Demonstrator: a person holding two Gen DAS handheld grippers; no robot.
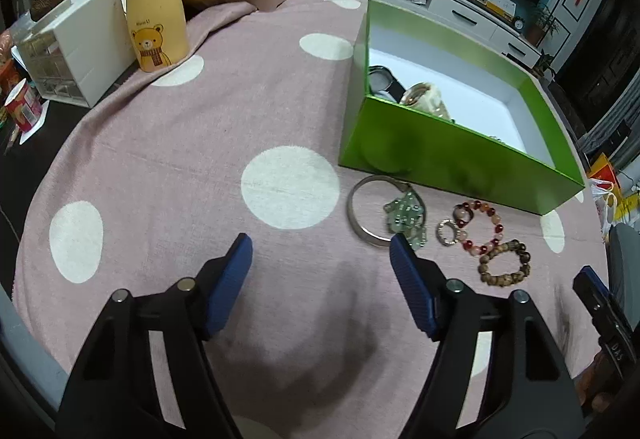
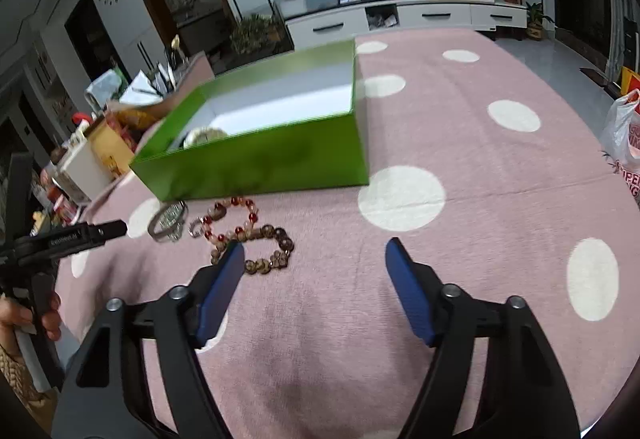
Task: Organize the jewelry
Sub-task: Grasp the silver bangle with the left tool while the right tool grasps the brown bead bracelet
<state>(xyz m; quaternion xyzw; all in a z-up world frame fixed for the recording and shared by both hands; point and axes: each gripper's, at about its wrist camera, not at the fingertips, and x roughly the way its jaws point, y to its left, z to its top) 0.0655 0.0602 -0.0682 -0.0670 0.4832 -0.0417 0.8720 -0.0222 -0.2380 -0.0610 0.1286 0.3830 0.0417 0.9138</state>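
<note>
Left wrist view: jewelry cluster on the tablecloth [image 1: 200, 143] by the green box's [image 1: 440, 155] near wall, silver bangle [image 1: 362, 217] just ahead-right of the spread, empty left gripper [image 1: 320, 251]; right gripper [image 2: 314, 259] also spread, beaded bracelet [image 2: 272, 247] ahead-left.

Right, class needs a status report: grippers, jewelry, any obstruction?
Left gripper and right gripper open, empty. Bracelets on cloth beside green box. Nothing in the way.
</note>
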